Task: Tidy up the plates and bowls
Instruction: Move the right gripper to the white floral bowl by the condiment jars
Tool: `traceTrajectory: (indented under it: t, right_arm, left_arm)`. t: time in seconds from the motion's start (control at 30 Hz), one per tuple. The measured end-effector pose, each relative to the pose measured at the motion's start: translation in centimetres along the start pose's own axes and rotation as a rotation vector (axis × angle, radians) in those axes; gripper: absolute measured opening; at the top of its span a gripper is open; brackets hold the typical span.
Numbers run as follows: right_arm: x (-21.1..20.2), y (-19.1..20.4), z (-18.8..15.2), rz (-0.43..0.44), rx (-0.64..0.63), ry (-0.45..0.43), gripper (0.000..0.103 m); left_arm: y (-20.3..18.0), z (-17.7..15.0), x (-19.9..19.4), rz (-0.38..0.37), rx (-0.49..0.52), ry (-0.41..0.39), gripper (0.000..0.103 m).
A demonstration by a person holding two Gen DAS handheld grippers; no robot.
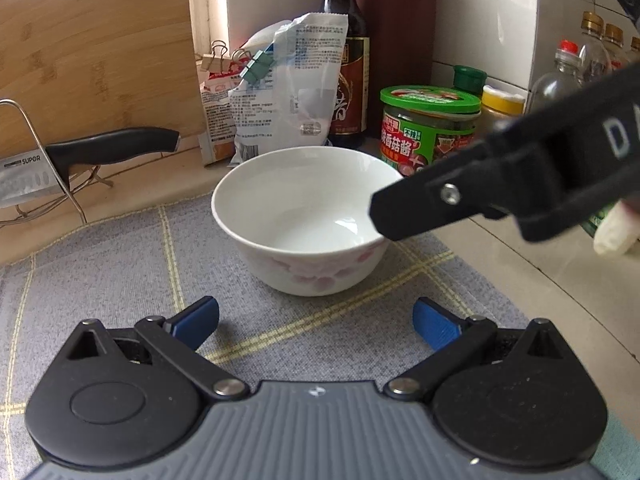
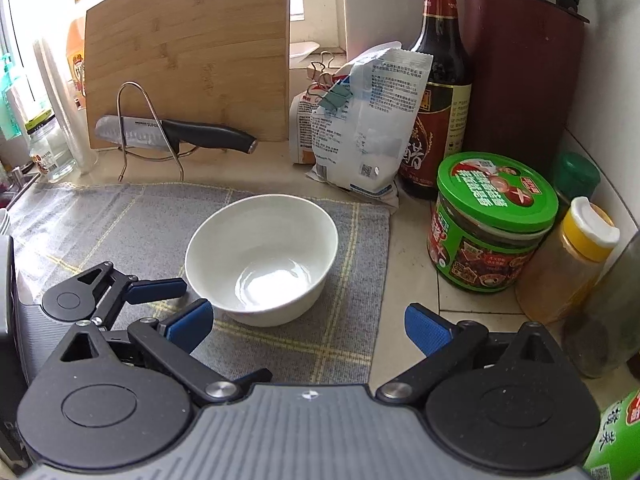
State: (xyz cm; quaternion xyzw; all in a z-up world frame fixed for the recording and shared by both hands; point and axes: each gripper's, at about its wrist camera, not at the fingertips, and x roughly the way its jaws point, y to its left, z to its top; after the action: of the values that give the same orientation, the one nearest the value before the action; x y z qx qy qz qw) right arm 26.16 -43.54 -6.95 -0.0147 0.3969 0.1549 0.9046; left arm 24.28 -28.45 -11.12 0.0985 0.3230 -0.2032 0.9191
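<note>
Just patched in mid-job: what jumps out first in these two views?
The white bowl sits upright and empty on the grey checked mat, with both open hand-held grippers close by: the left hand-held gripper facing it, the right hand-held gripper just above. Behind the mat, a knife rests in a wire rack before the cutting board; a green-lidded jar stands right.

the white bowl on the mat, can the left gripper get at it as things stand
Probably yes. The left gripper is open and faces the bowl with only bare grey mat between them. The right gripper, also open, sits near the bowl's right rim and could crowd that side.
</note>
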Motion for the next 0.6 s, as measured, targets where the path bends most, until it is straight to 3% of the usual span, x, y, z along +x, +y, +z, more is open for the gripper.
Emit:
traceTrajectory:
  t: [0.6]
  right_arm:
    - [4.9, -0.5, 3.5, 0.146, 0.017, 0.066, 0.103]
  left_arm:
    - [0.2, 1.4, -0.1, 0.027, -0.025, -0.067, 0.102]
